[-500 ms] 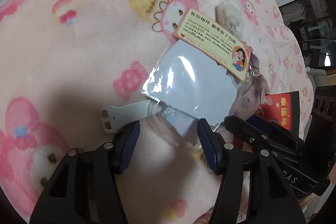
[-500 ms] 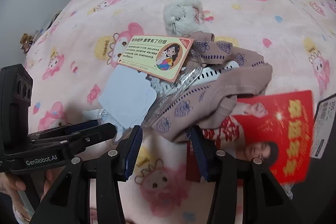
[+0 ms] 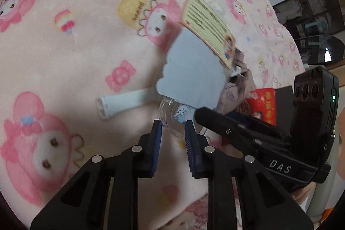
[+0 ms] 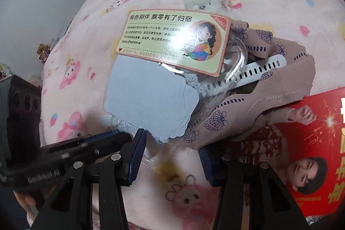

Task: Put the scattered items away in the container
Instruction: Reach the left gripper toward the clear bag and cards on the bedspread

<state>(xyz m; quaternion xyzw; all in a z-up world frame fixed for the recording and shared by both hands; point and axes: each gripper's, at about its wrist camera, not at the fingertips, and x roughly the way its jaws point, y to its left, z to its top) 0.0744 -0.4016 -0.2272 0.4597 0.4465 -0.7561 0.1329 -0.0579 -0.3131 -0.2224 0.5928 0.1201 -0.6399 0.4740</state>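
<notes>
Container (image 3: pixel 172 115): clear plastic; L gripper (image 3: pixel 171 124) angled down, jaws just narrowed, pinching its near rim. R gripper (image 4: pixel 172 143) beside it, wide, empty.

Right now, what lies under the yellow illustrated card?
Under the card: a pale blue sheet, a clear plastic container's rim and a white strap. The container's contents beneath are mostly covered.

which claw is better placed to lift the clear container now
Left, probably: the left claw has closed onto the container rim. The right claw stands open at the cloth.
</notes>
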